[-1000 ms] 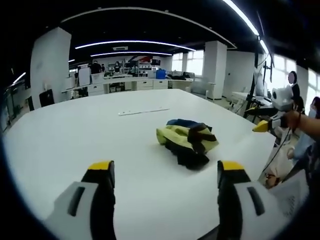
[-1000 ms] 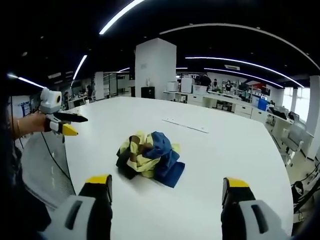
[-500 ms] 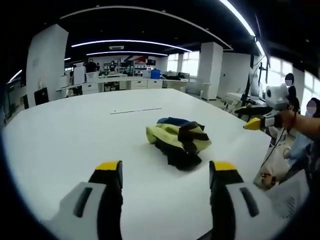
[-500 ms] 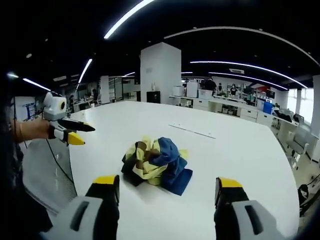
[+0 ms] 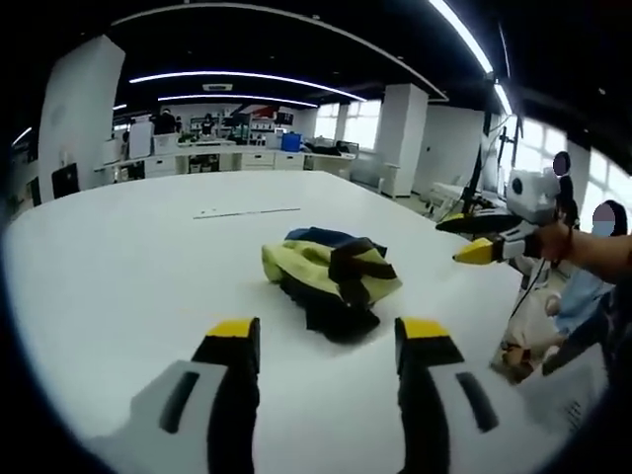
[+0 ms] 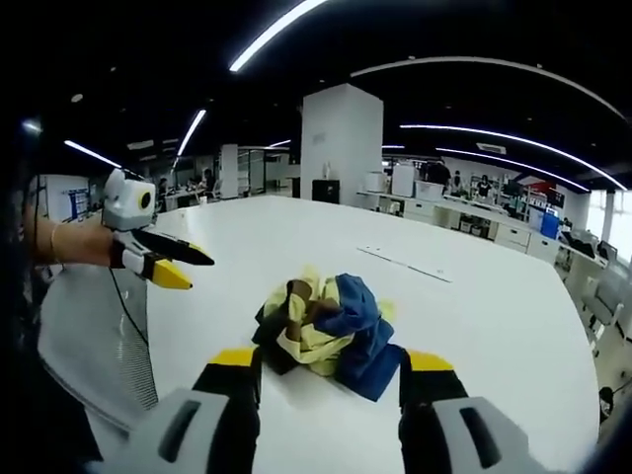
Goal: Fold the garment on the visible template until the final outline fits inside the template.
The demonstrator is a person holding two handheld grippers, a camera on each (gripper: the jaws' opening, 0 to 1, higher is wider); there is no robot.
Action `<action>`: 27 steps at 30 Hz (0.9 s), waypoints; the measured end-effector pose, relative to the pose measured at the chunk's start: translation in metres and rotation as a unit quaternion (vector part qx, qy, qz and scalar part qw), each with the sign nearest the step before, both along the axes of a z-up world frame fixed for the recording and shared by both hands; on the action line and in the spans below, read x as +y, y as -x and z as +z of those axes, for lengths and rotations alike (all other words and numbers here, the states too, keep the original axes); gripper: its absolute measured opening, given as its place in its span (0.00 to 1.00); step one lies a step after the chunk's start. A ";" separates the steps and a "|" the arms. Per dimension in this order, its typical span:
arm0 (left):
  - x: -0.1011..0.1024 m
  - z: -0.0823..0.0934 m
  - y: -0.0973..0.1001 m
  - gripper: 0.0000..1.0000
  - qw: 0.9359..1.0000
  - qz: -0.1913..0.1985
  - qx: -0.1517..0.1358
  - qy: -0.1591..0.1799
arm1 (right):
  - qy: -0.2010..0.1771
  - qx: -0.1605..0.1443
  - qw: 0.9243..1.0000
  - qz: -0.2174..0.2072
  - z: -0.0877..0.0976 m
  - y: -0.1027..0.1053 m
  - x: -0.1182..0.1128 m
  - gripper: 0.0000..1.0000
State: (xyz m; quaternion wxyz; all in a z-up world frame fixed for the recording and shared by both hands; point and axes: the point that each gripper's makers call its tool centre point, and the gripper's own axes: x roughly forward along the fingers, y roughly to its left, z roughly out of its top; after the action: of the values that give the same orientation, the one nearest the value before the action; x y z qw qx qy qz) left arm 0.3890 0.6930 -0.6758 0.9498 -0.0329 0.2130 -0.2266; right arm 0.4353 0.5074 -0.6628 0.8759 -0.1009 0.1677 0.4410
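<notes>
A crumpled garment (image 5: 331, 276) in yellow, black and blue lies in a heap on the white table (image 5: 118, 267). My left gripper (image 5: 328, 341) hovers just short of it, open, with nothing between the jaws. In the right gripper view the same garment (image 6: 331, 324) sits close ahead of my right gripper (image 6: 332, 367), also open and empty. The right gripper (image 5: 484, 247) appears at the right of the left gripper view, held by a hand. The left gripper (image 6: 168, 267) appears at the left of the right gripper view, off the table edge.
A thin pale strip (image 5: 247, 211) lies flat on the table beyond the garment, also seen as a strip (image 6: 407, 265) in the right gripper view. A white pillar (image 6: 341, 143), desks and people stand in the office behind. The table edge (image 5: 494, 326) runs near the person.
Both grippers have come closer to the garment, which looks larger and lower in each view. The jaws of both have narrowed but stay apart. The garment has not moved.
</notes>
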 end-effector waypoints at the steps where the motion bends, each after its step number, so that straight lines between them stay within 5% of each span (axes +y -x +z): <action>1: -0.002 0.000 -0.001 0.50 1.000 -0.003 0.001 0.003 | 0.001 -0.002 1.000 0.005 0.000 -0.001 0.002 0.51; 11: -0.027 -0.012 -0.008 0.37 0.999 -0.044 0.011 0.002 | 0.011 0.001 0.999 0.046 -0.004 -0.012 0.024 0.40; 27: -0.046 -0.044 -0.024 0.24 0.998 -0.054 0.031 0.003 | 0.032 0.009 0.997 0.065 -0.017 -0.037 0.042 0.24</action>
State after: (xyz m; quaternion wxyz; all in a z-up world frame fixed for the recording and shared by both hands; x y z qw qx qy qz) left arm 0.4127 0.6469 -0.7198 0.9291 -0.0311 0.2429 -0.2770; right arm 0.4725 0.5496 -0.6798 0.8402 -0.1354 0.1831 0.4921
